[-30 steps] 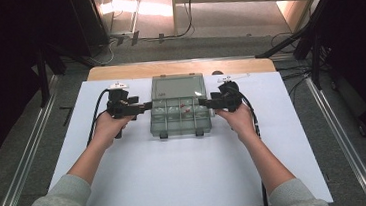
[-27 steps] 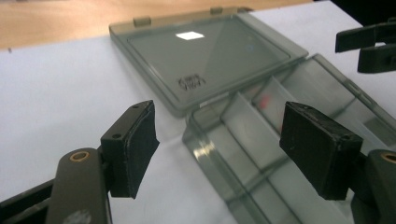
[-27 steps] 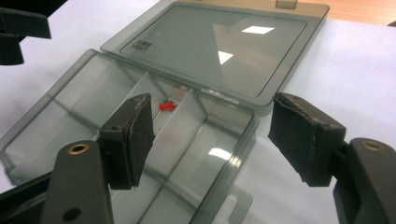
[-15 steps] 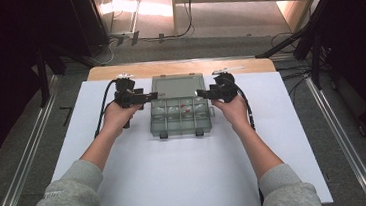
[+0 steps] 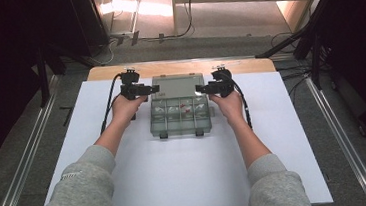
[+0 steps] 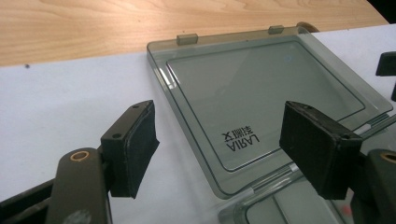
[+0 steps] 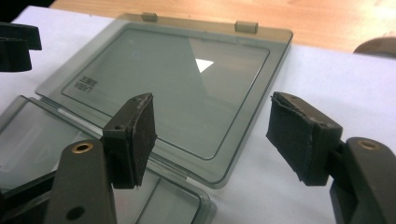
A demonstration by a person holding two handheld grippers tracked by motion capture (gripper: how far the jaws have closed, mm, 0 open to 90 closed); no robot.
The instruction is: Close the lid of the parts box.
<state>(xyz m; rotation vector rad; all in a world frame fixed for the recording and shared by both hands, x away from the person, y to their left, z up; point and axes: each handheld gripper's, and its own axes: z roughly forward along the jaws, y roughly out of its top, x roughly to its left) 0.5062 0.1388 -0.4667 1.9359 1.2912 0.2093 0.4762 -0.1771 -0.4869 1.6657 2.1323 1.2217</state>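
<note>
A smoky clear organiser box lies open on the white board. Its lid (image 5: 178,86) lies flat behind the compartmented base (image 5: 180,128). My left gripper (image 5: 154,89) is at the lid's left side and is open. In the left gripper view its gripper (image 6: 224,144) has its pads wide apart over the lid (image 6: 261,93), near the hinge corner. My right gripper (image 5: 200,88) faces it from the lid's right side, also open. In the right gripper view the gripper (image 7: 215,135) straddles the lid (image 7: 177,84) at its near right corner, with the pads off it.
The base holds small red pieces (image 5: 185,108) in its back compartments. Two latches (image 5: 164,134) stick out at its front. The white board (image 5: 128,188) covers a wooden table (image 5: 178,67). Dark stands and cables surround the table.
Both hands have moved away from the person, from beside the base to beside the lid at the back. The jaws have stayed wide, and the box has not moved.
</note>
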